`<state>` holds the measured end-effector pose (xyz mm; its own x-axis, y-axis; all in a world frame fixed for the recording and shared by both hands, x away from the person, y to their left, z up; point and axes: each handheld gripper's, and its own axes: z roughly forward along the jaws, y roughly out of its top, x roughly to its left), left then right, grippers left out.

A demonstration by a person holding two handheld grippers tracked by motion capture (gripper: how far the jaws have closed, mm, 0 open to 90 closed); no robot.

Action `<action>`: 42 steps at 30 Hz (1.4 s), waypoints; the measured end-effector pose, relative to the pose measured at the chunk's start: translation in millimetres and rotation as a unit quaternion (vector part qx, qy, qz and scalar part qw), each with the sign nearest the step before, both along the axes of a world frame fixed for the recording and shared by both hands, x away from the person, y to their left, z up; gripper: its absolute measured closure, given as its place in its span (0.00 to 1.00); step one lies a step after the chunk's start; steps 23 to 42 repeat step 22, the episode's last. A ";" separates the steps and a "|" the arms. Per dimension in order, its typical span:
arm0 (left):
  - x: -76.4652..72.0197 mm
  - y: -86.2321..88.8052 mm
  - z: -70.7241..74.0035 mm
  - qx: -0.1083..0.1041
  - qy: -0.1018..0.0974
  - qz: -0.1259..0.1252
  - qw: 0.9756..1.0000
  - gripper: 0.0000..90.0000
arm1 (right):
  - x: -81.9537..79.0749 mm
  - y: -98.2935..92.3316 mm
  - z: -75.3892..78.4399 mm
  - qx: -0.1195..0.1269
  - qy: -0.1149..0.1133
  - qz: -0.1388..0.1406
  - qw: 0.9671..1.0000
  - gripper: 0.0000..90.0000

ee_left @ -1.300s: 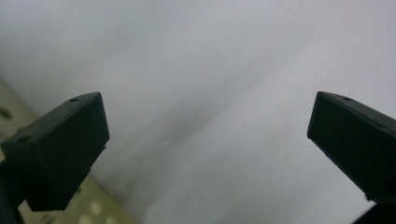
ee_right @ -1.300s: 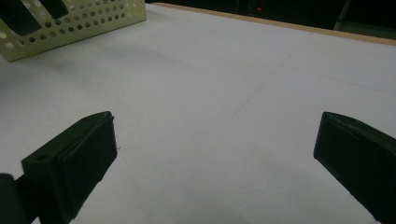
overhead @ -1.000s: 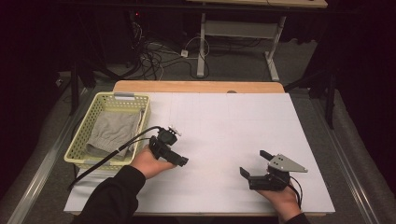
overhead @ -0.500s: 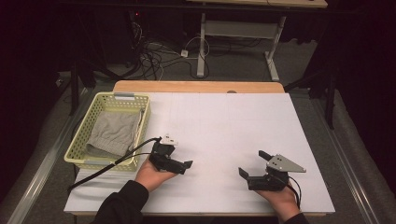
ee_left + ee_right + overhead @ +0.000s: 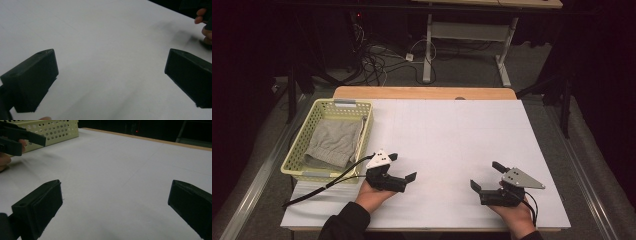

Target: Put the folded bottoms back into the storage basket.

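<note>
A pale yellow perforated basket [image 5: 298,150] stands at the left of the white table [image 5: 447,135] with a folded grey cloth [image 5: 333,143] lying inside it. My left gripper [image 5: 403,166] hovers just right of the basket's near corner, open and empty. In the left gripper view its jaws [image 5: 110,65] stand wide apart over bare white surface. My right gripper [image 5: 485,175] is near the front edge at the right, also open with nothing between its jaws [image 5: 116,192]. The basket [image 5: 50,130] and the left gripper [image 5: 17,137] appear at the top left of the right gripper view.
A black cable [image 5: 324,185] trails from the left gripper across the table's front left corner. A wooden strip [image 5: 422,92] borders the far edge. Behind it are a desk frame [image 5: 462,40] and floor cables [image 5: 387,55]. The other hand [image 5: 203,22] shows at the top right of the left gripper view.
The left gripper has drawn back from the basket towards the front edge and swung its jaws to the right. The right gripper has hardly moved.
</note>
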<state>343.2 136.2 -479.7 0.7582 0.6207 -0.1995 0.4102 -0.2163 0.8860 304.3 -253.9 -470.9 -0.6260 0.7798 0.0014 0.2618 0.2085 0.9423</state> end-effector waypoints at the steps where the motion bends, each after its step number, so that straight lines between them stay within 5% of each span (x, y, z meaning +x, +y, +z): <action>1: -1.7 1.7 -0.3 -0.012 -0.008 -0.003 1.000 0.00 | -0.9 -0.6 0.1 0.001 -0.002 -0.002 1.000 0.00; 4: -6.9 8.2 0.0 -0.045 -0.031 -0.005 0.998 0.00 | -3.5 -2.2 0.0 0.004 -0.003 -0.006 1.000 0.00; 8: -7.1 9.9 -0.5 -0.058 -0.040 -0.009 0.997 0.00 | -6.3 -2.7 0.0 0.009 -0.005 -0.010 1.000 0.00; 12: -9.3 9.2 -0.2 -0.059 -0.054 -0.014 0.997 0.00 | -8.4 -0.8 0.6 0.012 -0.009 -0.017 1.000 0.00; 42: -10.9 9.0 -0.6 -0.054 -0.055 -0.012 0.997 0.00 | -13.7 2.5 2.6 0.010 -0.016 -0.017 1.000 0.00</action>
